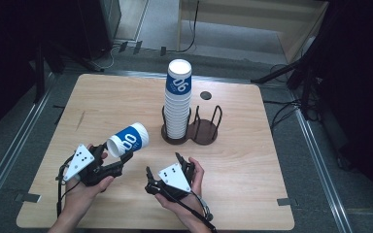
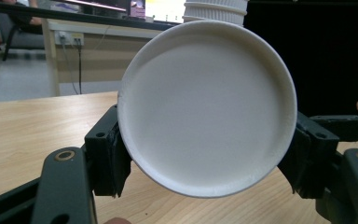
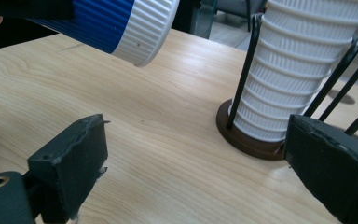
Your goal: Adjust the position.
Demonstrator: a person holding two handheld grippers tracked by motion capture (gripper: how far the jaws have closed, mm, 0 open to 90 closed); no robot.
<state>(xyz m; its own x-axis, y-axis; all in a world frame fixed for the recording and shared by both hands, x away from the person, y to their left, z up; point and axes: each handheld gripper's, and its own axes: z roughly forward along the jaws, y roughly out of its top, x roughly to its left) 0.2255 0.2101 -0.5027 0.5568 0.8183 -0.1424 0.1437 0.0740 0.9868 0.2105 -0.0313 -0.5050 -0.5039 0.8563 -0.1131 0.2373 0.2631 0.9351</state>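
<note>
Blue-white cup (image 1: 127, 140) clamped in left gripper (image 1: 108, 160), axis tilted toward stack (image 1: 178, 102); right gripper (image 1: 164, 171) released, nearer stack.

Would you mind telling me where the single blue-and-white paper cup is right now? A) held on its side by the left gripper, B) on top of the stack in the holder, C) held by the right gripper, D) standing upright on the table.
A: the left gripper is shut on the blue-and-white paper cup, which lies tilted above the table, while the right gripper is open.
</note>
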